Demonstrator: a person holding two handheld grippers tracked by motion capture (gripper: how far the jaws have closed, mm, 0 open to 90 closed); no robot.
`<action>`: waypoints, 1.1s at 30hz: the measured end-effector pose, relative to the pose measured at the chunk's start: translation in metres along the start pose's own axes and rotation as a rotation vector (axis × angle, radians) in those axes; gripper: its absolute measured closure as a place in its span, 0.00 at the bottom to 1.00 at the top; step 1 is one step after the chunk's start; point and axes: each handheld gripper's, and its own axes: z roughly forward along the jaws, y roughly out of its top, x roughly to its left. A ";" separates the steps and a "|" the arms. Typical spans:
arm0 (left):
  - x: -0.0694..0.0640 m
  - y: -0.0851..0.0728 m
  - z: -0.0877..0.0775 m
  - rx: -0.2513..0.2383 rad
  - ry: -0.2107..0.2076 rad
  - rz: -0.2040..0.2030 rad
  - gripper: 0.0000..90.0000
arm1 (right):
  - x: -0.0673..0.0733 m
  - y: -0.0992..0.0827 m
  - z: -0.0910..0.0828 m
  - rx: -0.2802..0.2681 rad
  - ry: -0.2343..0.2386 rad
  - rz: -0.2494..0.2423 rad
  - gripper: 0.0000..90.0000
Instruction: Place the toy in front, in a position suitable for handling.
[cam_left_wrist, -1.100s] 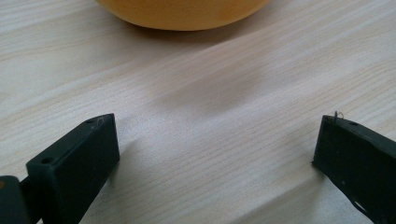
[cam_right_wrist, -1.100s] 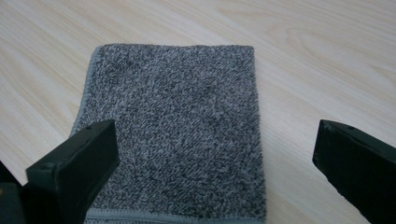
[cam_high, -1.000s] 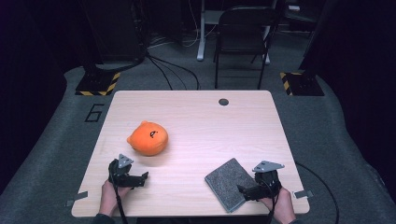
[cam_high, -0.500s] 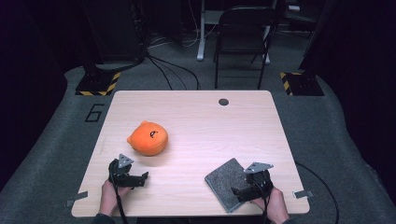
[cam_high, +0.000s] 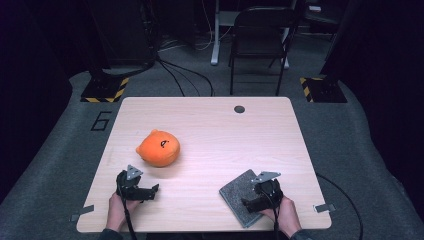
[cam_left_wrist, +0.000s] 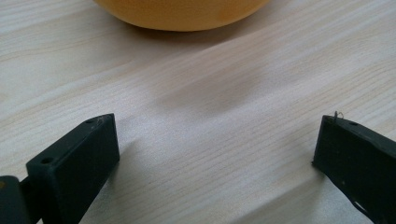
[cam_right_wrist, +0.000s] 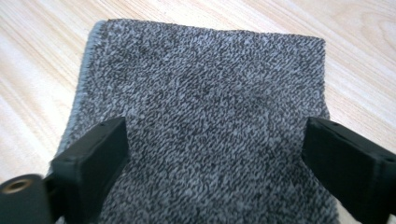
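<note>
Hovering my right hand-held gripper (cam_high: 251, 203) over the grey cloth (cam_high: 237, 194) lying at the tabletop's (cam_high: 210, 125) near right edge, I am narrowing its wide, empty jaws slightly.

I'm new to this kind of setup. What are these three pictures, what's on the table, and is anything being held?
A person sits at a wooden table with a hand-held tool in each hand; each tool ends in two black jaws. The high view looks down from above. The other two come from cameras riding on the tools. The left gripper rests open over bare wood near an orange plush toy. The right gripper is over a grey knitted cloth; its jaws have just been closing a little, yet stand wide, with the cloth beneath them. Nothing is held.
</note>
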 end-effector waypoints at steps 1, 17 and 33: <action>0.000 0.000 0.000 0.000 0.000 -0.001 0.00 | 0.000 0.000 0.001 0.001 0.002 0.001 0.12; 0.000 0.000 0.000 0.005 -0.002 0.000 0.00 | 0.007 -0.004 0.005 -0.014 -0.015 -0.037 0.82; 0.000 0.000 0.000 0.005 -0.002 0.000 0.00 | 0.006 0.001 -0.027 -0.103 -0.038 -0.048 0.86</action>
